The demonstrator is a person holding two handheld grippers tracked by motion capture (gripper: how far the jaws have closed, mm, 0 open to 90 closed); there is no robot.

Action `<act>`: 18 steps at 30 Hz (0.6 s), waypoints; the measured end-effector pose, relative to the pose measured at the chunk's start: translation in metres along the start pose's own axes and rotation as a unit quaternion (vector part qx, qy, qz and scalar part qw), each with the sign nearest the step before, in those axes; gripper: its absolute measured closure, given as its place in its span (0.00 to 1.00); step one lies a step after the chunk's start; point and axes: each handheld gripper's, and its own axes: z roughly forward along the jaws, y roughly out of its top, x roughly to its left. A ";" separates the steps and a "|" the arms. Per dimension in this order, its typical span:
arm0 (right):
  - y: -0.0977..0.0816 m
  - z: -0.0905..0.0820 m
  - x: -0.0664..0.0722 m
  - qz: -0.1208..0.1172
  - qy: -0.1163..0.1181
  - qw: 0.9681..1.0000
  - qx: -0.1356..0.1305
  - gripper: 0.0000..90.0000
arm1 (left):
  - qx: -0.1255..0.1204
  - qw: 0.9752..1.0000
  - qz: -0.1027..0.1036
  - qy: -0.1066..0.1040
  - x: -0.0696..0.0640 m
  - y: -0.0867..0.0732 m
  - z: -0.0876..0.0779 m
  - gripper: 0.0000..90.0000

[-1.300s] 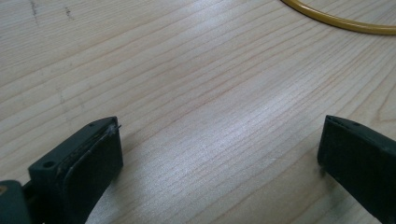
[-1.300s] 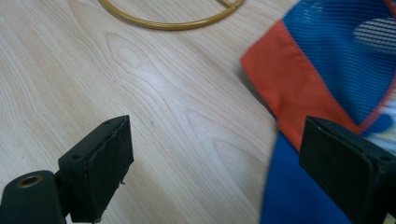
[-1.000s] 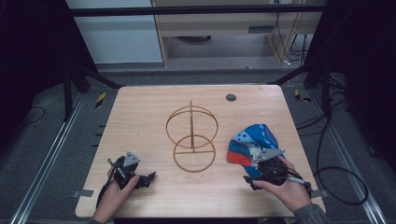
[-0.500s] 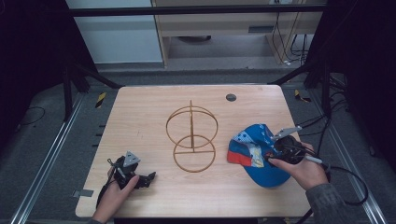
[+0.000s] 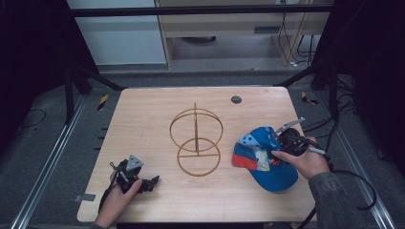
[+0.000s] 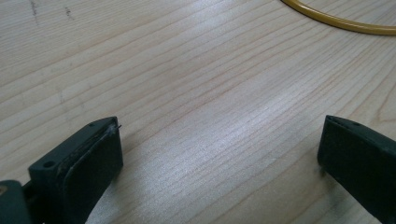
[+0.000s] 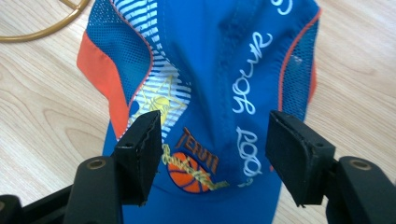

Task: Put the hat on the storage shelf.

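A blue cap (image 5: pixel 258 160) with orange trim and white lettering lies at the table's right side, its brim toward the near edge. My right gripper (image 5: pixel 276 145) reaches onto it from the right. In the right gripper view the cap's crown (image 7: pixel 210 70) bulges between the jaws of this gripper (image 7: pixel 215 126), which have just been closing and now pinch the fabric. My left gripper (image 5: pixel 150 182) rests at the near left. Its jaws stand open over bare wood (image 6: pixel 219 128).
A gold wire stand (image 5: pixel 196 129) of two rings on a post stands at the table's middle, just left of the cap. Its base ring (image 6: pixel 336 22) lies ahead of the left gripper. A dark round hole (image 5: pixel 236 99) marks the far edge.
My right hand has moved to the right and a little up, its jaws narrowing on the cap. The cap has shifted and spread out, brim toward the near edge. The left hand stayed still.
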 end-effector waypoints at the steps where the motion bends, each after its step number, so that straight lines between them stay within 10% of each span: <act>1: 0.003 0.003 0.000 0.007 0.004 1.000 0.002 0.40 | 0.000 1.000 0.000 0.000 0.000 0.000 0.000 0.00; 18: 0.013 0.015 -0.002 -0.015 0.018 0.999 0.029 1.00 | 0.000 1.000 0.000 0.000 0.000 0.000 0.000 0.00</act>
